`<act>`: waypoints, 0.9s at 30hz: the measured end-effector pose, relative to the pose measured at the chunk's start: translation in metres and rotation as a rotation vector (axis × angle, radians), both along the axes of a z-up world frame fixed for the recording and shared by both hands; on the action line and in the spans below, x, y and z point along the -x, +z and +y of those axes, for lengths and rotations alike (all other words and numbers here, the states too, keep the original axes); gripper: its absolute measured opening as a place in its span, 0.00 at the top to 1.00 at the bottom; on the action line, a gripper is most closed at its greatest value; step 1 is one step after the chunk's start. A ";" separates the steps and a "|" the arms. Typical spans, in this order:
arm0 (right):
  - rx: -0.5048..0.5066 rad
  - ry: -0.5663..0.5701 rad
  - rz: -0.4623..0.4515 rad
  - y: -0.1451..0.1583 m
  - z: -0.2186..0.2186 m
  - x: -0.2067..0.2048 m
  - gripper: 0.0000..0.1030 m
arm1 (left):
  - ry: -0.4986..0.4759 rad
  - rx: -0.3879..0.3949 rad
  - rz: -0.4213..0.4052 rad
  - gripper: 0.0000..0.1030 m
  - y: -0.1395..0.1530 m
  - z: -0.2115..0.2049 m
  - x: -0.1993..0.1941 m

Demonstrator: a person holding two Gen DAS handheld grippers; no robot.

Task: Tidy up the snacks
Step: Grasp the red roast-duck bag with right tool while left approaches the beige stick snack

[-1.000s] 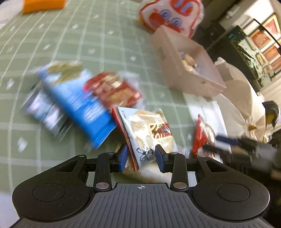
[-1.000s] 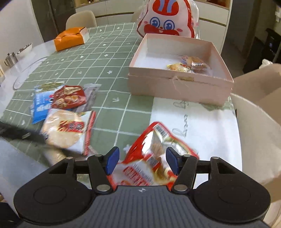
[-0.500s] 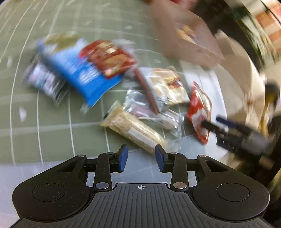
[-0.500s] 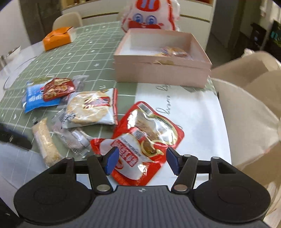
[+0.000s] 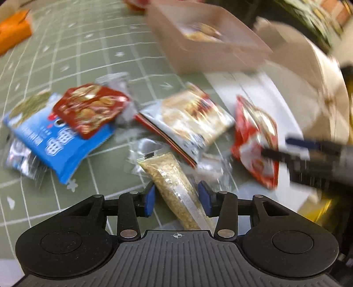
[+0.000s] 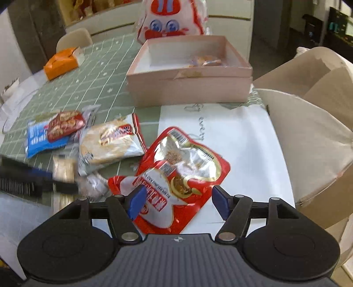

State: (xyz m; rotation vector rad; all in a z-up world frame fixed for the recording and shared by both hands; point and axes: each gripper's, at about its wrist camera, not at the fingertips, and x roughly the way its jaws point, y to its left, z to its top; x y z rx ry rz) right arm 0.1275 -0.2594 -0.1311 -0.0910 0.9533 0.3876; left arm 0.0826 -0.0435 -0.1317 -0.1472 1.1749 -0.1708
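Now both tools have dropped their packets and moved on. The left gripper point(image 5: 176, 199), which had the rice cracker pack point(image 5: 187, 119) between its fingers a second ago, has let it fall flat and now straddles the long grain bar point(image 5: 174, 189), jaws moderately open with a gap either side, closed on nothing. That bar looks like its next pick, so sorting seems barely begun.

The right gripper point(image 6: 176, 199) stands wider open, holding nothing, poised over the near end of the red pouch point(image 6: 178, 167), which has settled flat, mostly on the white paper point(image 6: 242, 141); whether the pads touch it I cannot tell.

Outward from the left tool, the blue packet point(image 5: 59, 145) lies at ten o'clock with a small red packet point(image 5: 90, 108) on top of it. The pink box point(image 6: 189, 81), the likely destination, sits at twelve o'clock from the right tool with only a couple of wrapped snacks point(image 6: 205, 60) inside. Beyond it stands the rabbit bag point(image 6: 172, 19); an orange box point(image 6: 62, 64) is at ten.
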 end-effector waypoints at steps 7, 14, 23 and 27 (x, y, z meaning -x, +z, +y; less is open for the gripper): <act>0.014 -0.023 0.019 0.002 0.003 -0.003 0.36 | -0.010 -0.088 -0.005 0.55 0.004 0.023 0.023; -0.144 -0.255 0.182 -0.008 -0.007 -0.021 0.32 | 0.104 0.018 -0.006 0.58 0.004 0.057 0.031; -0.115 -0.286 0.185 -0.009 0.017 -0.031 0.16 | 0.104 0.026 -0.022 0.58 0.004 0.048 0.038; -0.088 -0.254 0.165 -0.010 0.023 -0.032 0.15 | 0.099 0.033 -0.024 0.58 0.004 0.046 0.036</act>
